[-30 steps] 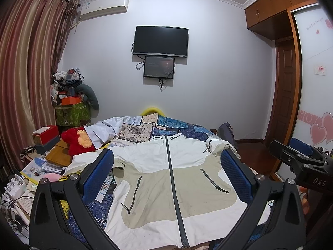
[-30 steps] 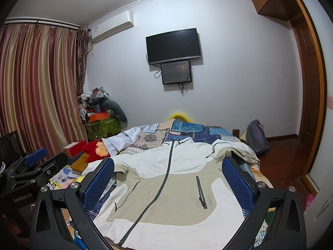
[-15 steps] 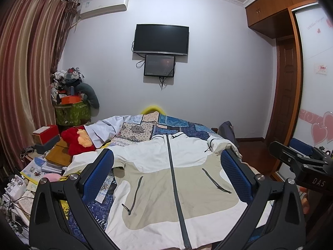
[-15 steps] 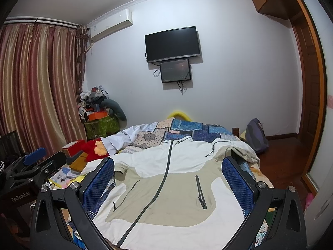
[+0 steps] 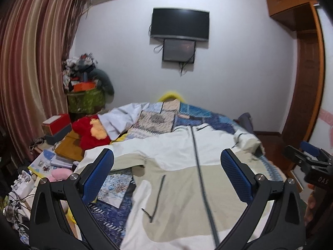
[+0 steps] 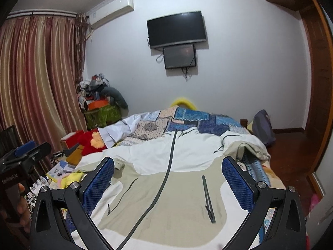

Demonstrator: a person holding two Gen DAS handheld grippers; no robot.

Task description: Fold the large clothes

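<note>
Jacket (image 5: 187, 166) lies front-up, zipped, spread flat on the bed (image 5: 199, 116), hem nearest the cameras, so sleeves and sides are reachable for folding. Left tool (image 5: 166, 170) and right tool (image 6: 168, 173) both hover above the hem end, jaws wide apart, nothing held (likely lining up a first grab). Sleeve (image 6: 249, 145) on the jacket's right side lies bunched, will probably need straightening

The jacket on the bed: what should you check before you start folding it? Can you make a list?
1. Jacket lies front up, spread on the bed: ok.
2. Zipper closed: ok.
3. Left sleeve flat: ok.
4. Right sleeve flat: not ok, bunched at the bed edge.
5. Left tongs open, empty: ok.
6. Right tongs open, empty: ok.
</note>
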